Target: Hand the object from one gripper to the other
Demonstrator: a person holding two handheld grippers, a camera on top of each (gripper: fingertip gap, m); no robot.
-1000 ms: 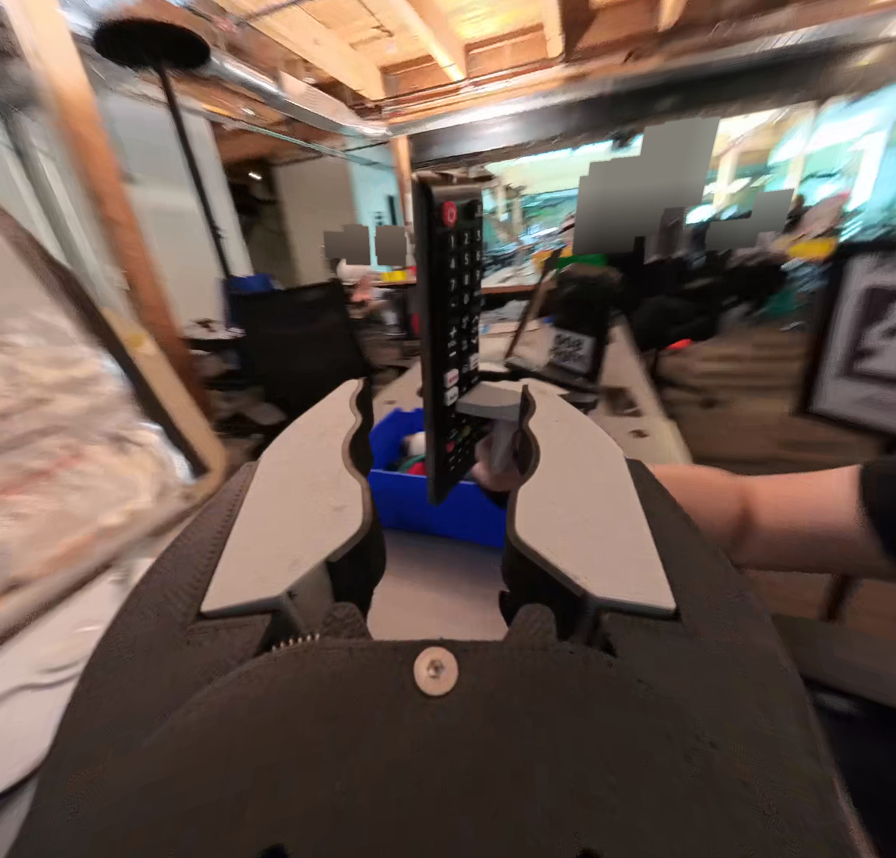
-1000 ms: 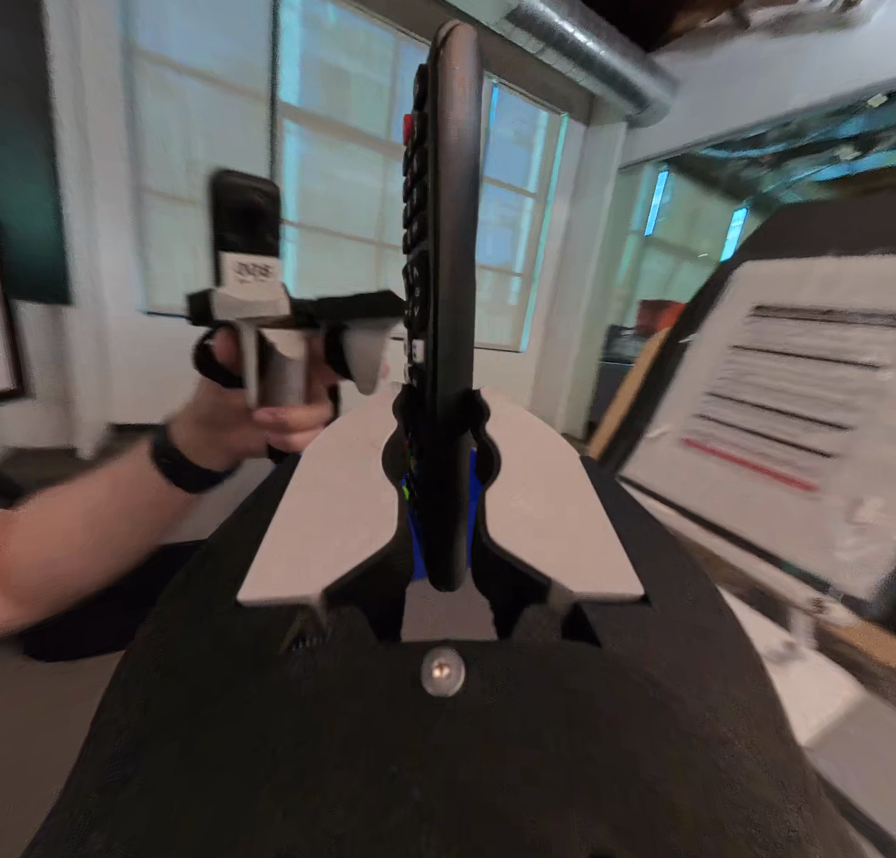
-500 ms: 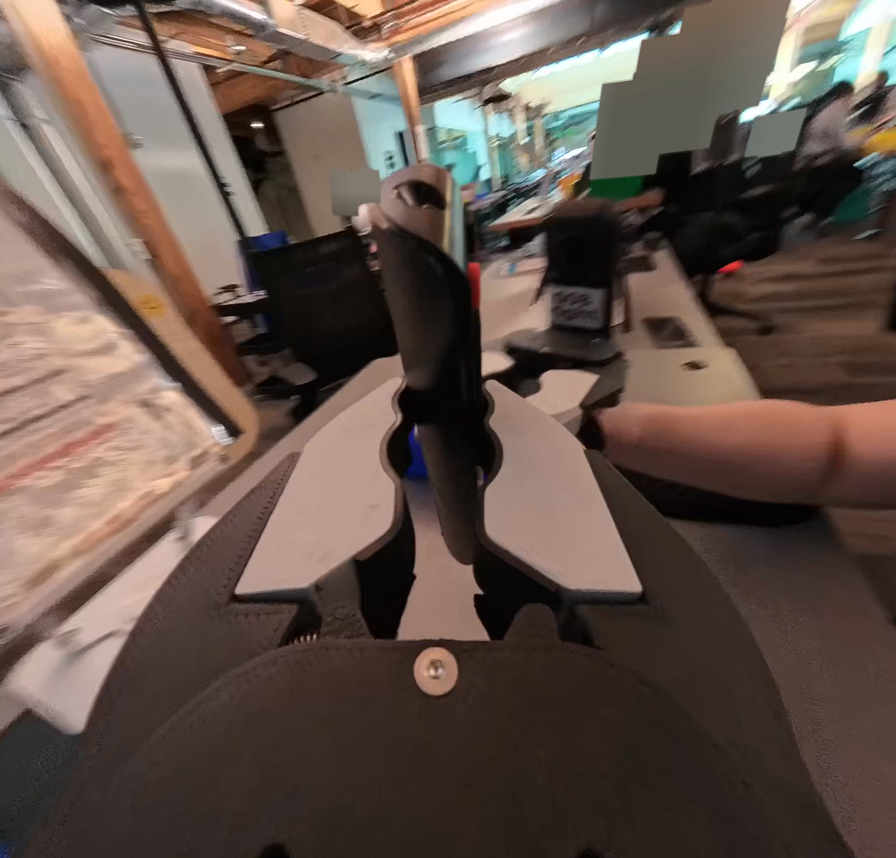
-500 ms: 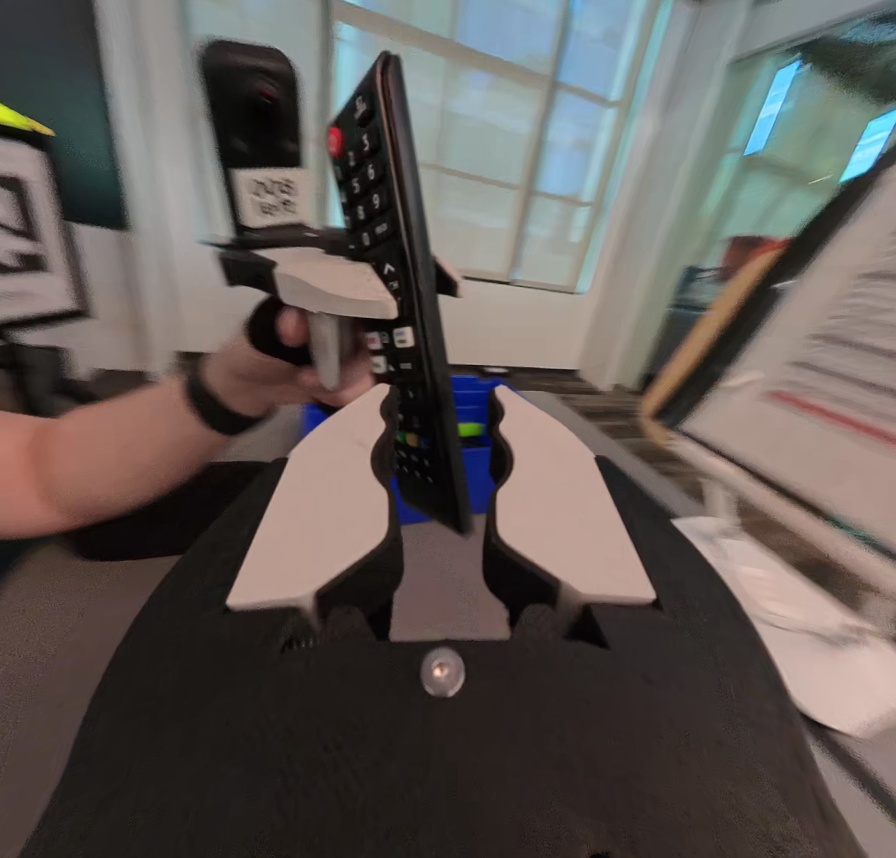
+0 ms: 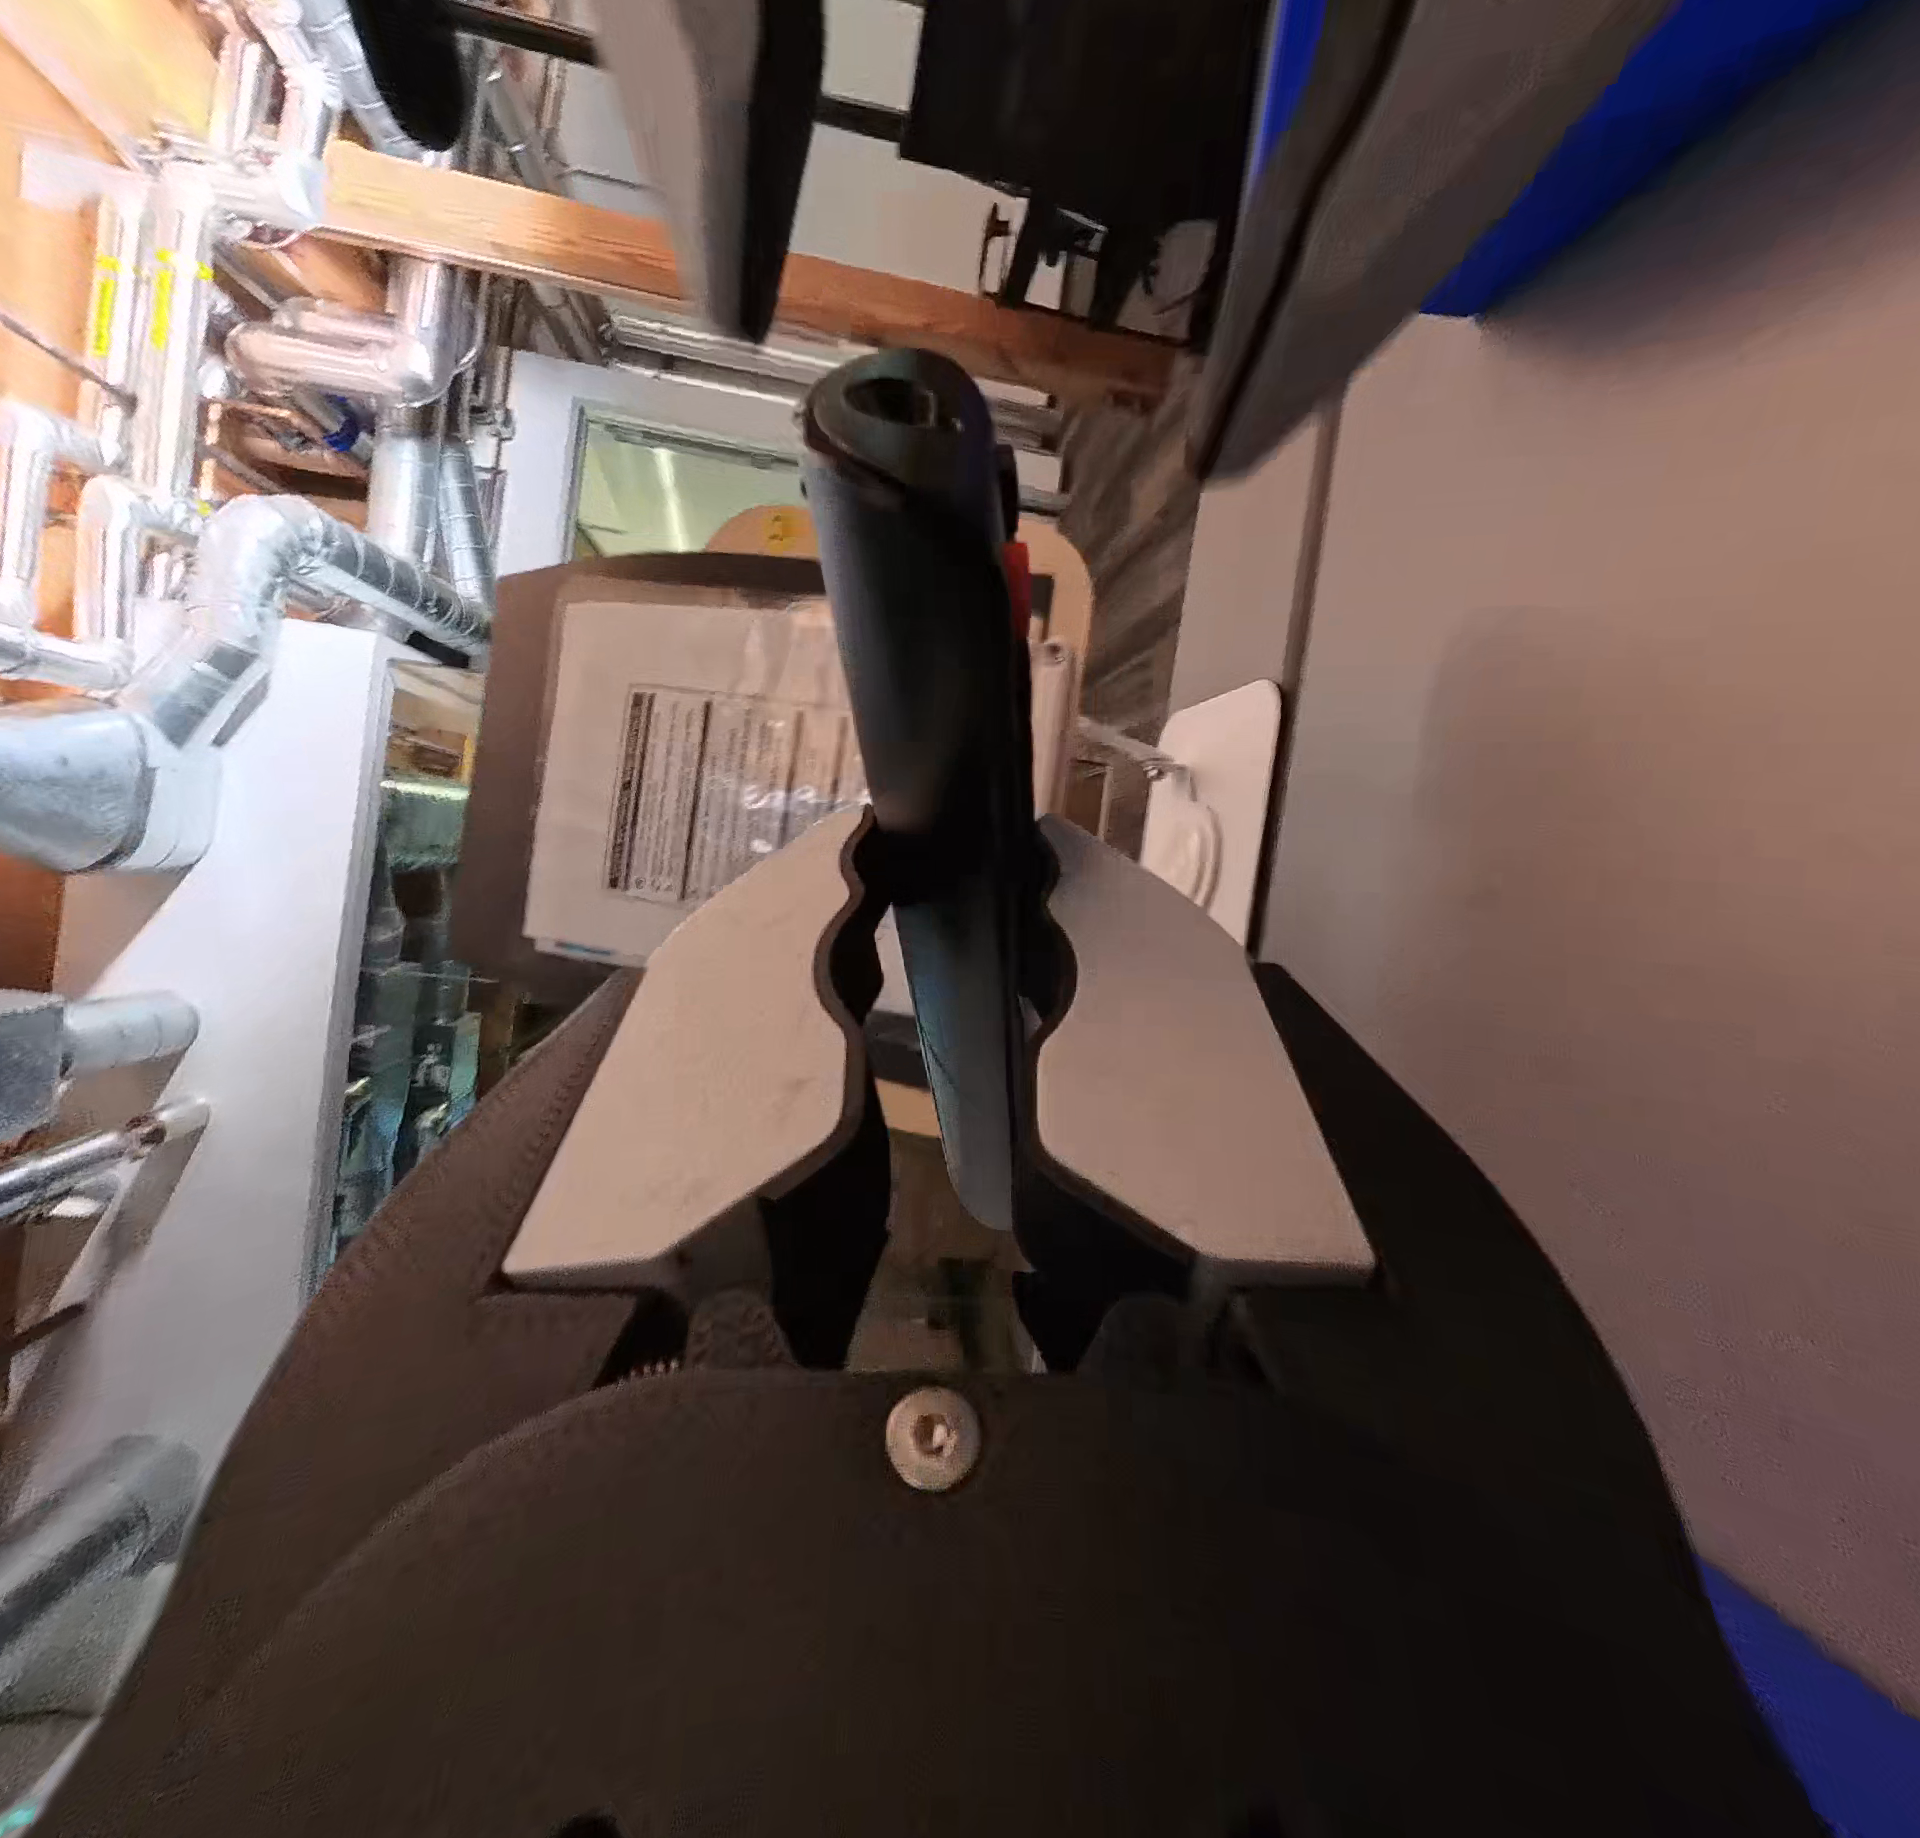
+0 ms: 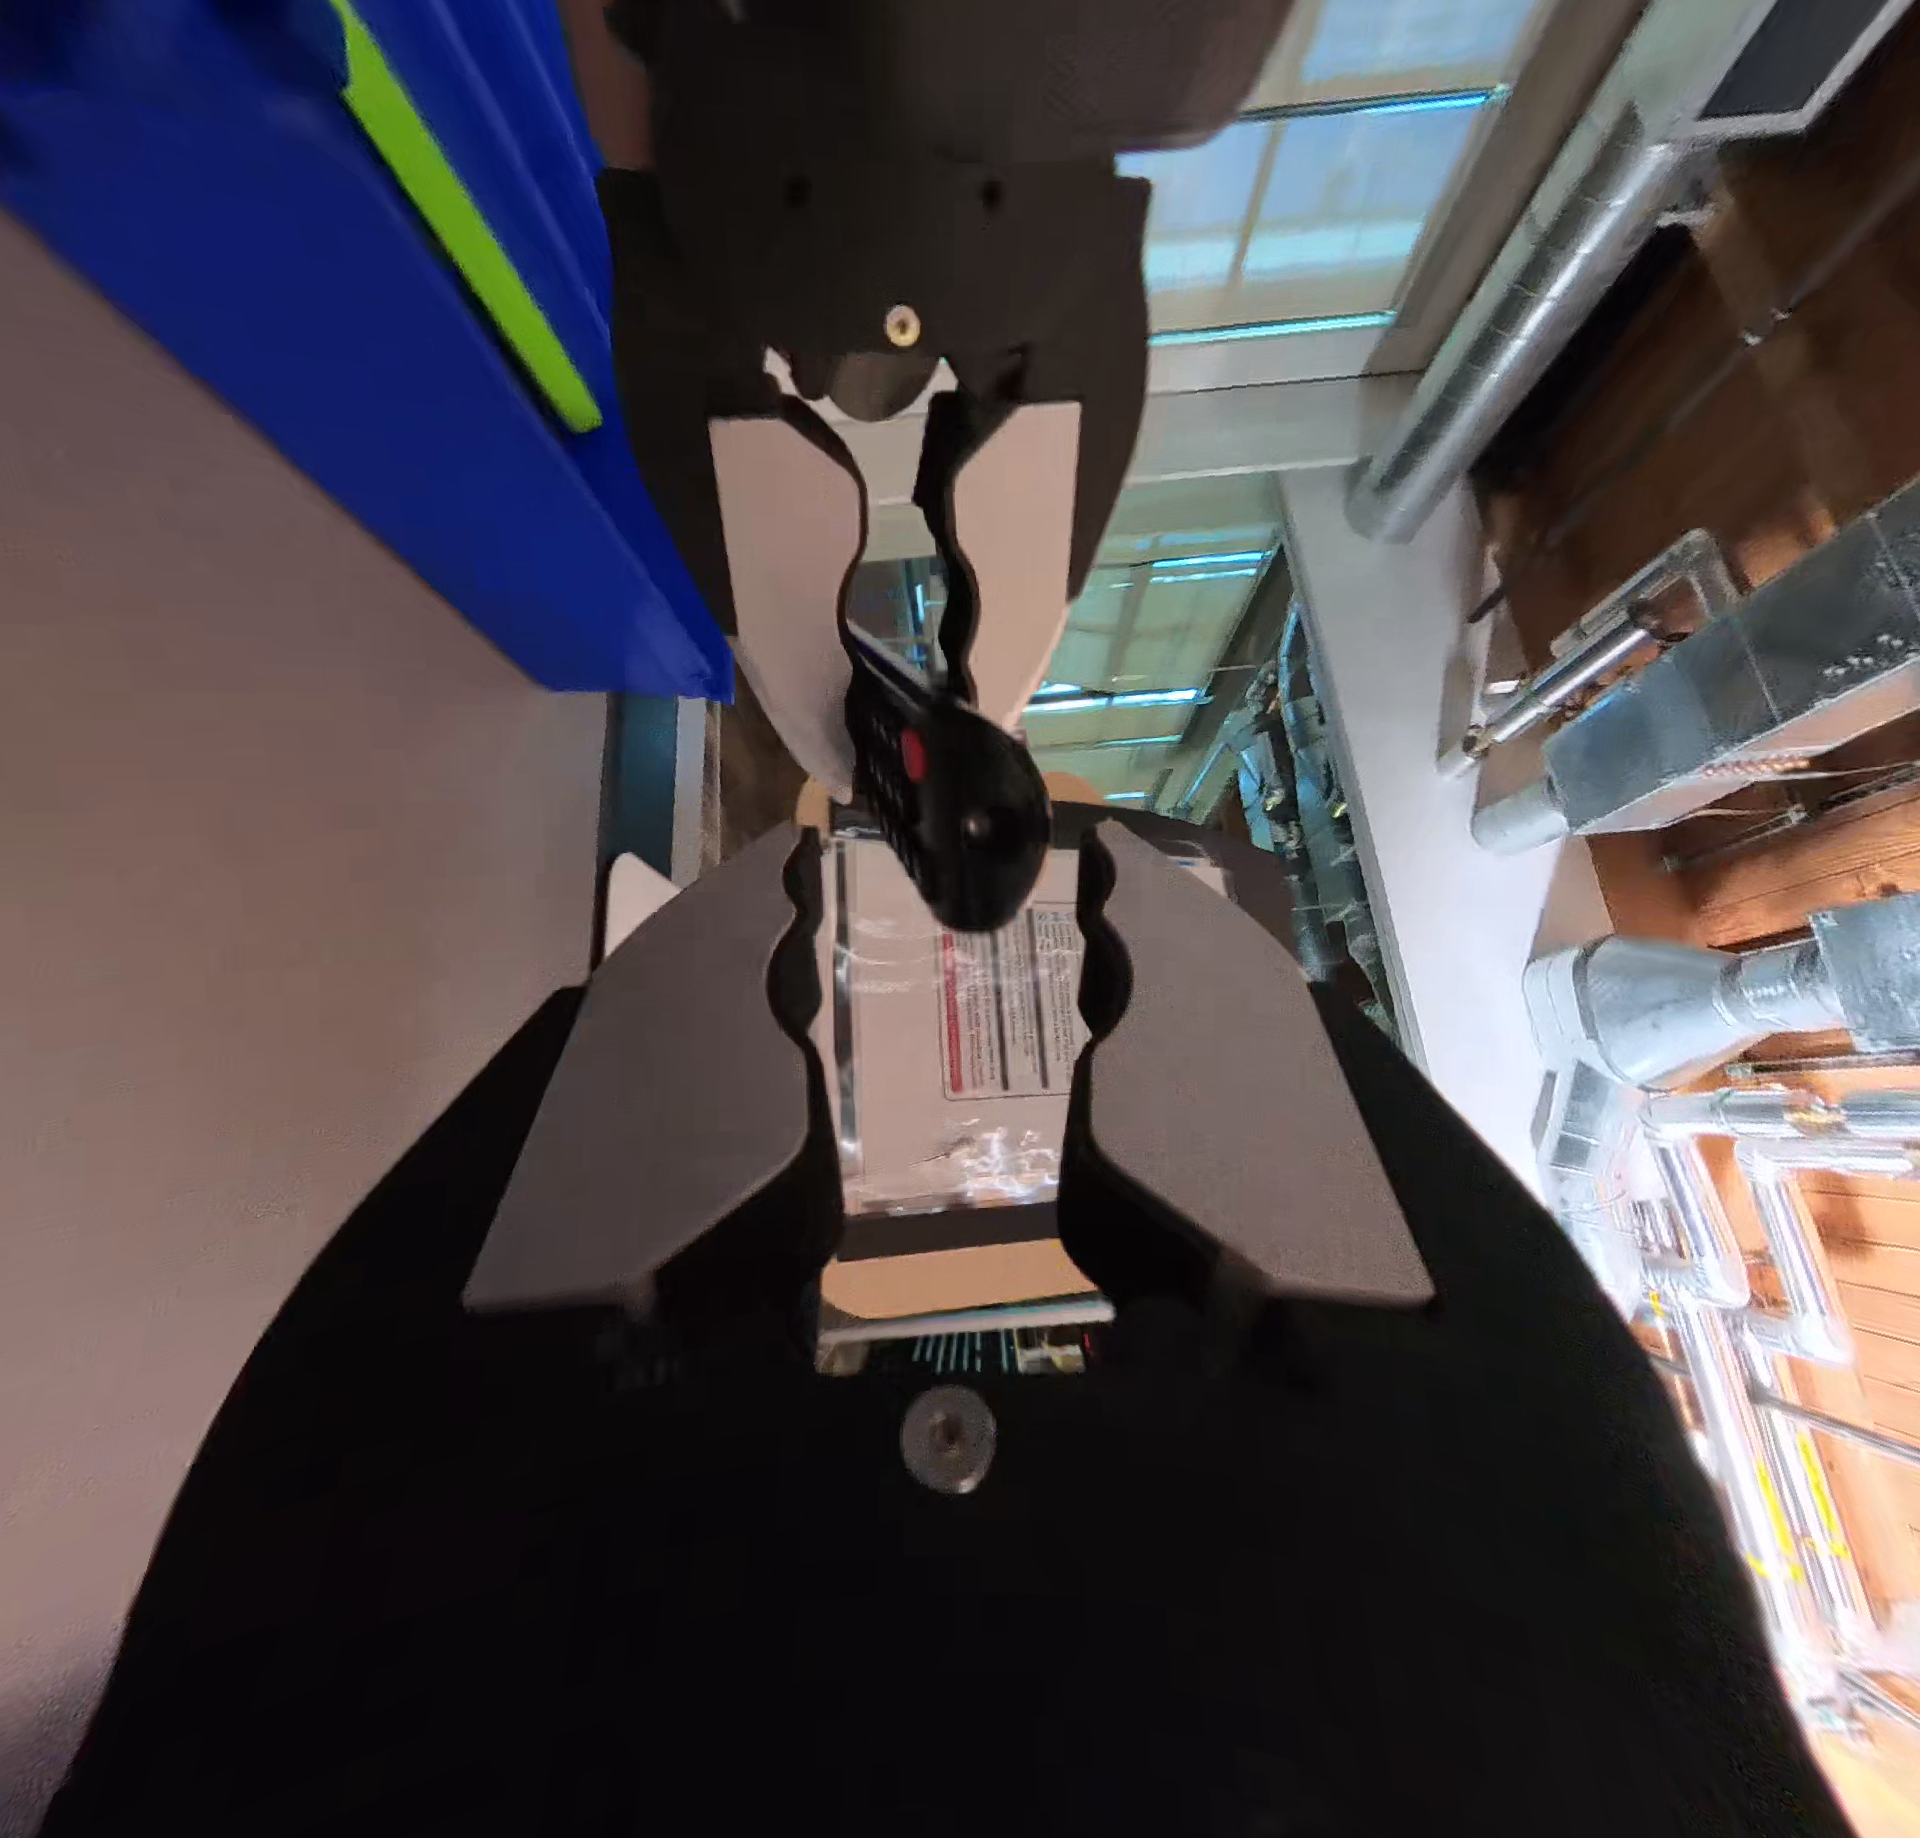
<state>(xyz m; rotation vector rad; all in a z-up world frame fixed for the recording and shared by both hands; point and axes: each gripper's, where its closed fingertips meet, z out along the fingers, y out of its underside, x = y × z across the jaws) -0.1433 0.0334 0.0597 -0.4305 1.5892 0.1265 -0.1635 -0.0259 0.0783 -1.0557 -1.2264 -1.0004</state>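
A black remote with a red button stands gripped between my left gripper's pads, back side toward the camera. In the right wrist view the left gripper hangs from the top and points the remote's rounded end at the camera. My right gripper is open wide. The remote's end lies between its fingertips, and neither pad touches it. A blurred grey finger of the right gripper shows at the top of the left wrist view.
Both views are rolled sideways. A blue bin holding a green item stands on the grey table. The bin and table also show in the left wrist view. A framed printed sheet stands behind. Tip to tip, the grippers are about 7 cm apart.
A second ago my right gripper held the remote and my left was open. My left closed on it, my right let go. Both grippers have since rolled sideways, facing each other.
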